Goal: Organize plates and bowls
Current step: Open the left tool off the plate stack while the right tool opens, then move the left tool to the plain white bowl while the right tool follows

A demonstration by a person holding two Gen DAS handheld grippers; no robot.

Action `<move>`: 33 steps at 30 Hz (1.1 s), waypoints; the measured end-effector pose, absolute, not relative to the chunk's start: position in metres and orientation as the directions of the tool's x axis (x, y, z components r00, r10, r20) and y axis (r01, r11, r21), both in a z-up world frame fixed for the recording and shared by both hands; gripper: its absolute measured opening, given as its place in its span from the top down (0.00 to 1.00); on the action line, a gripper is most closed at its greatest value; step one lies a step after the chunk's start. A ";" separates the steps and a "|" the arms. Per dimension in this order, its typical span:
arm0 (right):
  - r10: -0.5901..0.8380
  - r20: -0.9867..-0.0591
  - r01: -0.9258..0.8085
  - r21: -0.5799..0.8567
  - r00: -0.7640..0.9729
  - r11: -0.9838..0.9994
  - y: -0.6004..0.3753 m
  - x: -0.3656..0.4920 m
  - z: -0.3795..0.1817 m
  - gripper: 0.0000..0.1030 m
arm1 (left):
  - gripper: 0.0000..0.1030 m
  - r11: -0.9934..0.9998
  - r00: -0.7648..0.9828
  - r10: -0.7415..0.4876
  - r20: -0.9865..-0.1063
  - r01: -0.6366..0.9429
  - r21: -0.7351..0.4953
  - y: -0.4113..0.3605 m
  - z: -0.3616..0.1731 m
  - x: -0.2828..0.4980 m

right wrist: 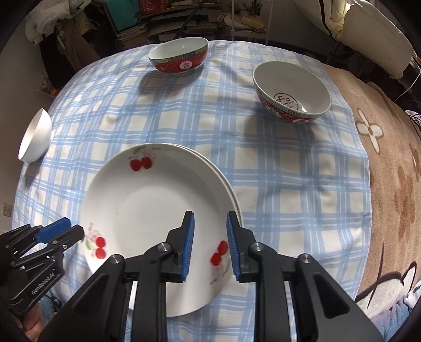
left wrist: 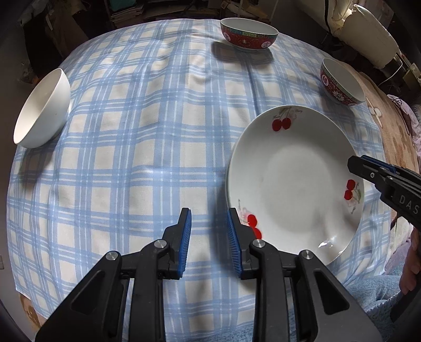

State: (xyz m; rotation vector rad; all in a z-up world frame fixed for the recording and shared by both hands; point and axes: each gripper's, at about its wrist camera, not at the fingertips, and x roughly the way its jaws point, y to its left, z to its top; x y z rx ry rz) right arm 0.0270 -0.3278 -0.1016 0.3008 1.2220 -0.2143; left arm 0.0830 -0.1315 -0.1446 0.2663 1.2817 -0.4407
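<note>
A blue-and-cream checked cloth (left wrist: 126,147) covers the table, lying slightly rumpled; to its right a brown blanket with pale flower shapes (right wrist: 389,184) shows. Beyond the far edge the room is dim, with cluttered shelves of stacked papers and boxes (right wrist: 136,23), and a cream padded cushion (left wrist: 368,31) sits at the far right.

A round white ceramic plate with red cherry prints (left wrist: 294,181) lies flat and face up near the right of the cloth; in the right wrist view a second rim (right wrist: 231,192) shows just under its right edge, so it rests on another plate. Being round, it has no long axis.

A plain white bowl (left wrist: 42,110) sits at the far left edge. A red patterned bowl with a green band (left wrist: 248,34) stands upright at the far side, and a second red patterned bowl (right wrist: 292,92) stands upright at the far right.

The left gripper (left wrist: 209,215) hovers with its blue pads apart, at the plate's near-left rim, clamping nothing. The right gripper (right wrist: 210,218) hangs over the plate's near-right rim, jaws parted, pads clear of it.
</note>
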 end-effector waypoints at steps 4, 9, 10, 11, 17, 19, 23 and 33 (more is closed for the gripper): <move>0.002 -0.936 0.292 0.112 0.351 0.950 -0.321 0.027 -0.095 0.72 | 0.73 0.898 0.219 -0.163 -0.962 0.437 -0.052 -0.123 -0.139 0.084; 0.002 -0.931 0.278 0.111 0.366 0.954 -0.314 0.028 -0.086 0.54 | 0.73 0.904 0.265 -0.087 -0.960 0.426 0.035 -0.113 -0.129 0.084; 0.001 -0.928 0.274 0.112 0.374 0.955 -0.312 0.028 -0.082 0.51 | 0.73 0.909 0.267 -0.091 -0.960 0.416 0.030 -0.108 -0.125 0.085; 0.004 -0.923 0.268 0.116 0.385 0.957 -0.310 0.028 -0.078 0.50 | 0.71 0.914 0.262 -0.094 -0.960 0.404 0.021 -0.105 -0.122 0.086; 0.014 -0.887 0.211 0.125 0.462 0.969 -0.291 0.035 -0.047 0.31 | 0.53 0.932 0.293 -0.086 -0.952 0.361 0.027 -0.081 -0.094 0.095; 0.013 -0.872 0.184 0.118 0.490 0.976 -0.282 0.039 -0.037 0.20 | 0.48 0.933 0.326 -0.076 -0.942 0.356 0.048 -0.074 -0.082 0.099; 0.016 -0.841 0.136 0.105 0.541 0.985 -0.266 0.049 -0.020 0.07 | 0.30 0.935 0.370 -0.048 -0.928 0.343 0.089 -0.059 -0.063 0.108; 0.055 -0.809 0.087 0.129 0.585 0.988 -0.233 0.086 -0.004 0.00 | 0.13 0.941 0.486 0.016 -0.874 0.289 0.178 -0.020 -0.028 0.134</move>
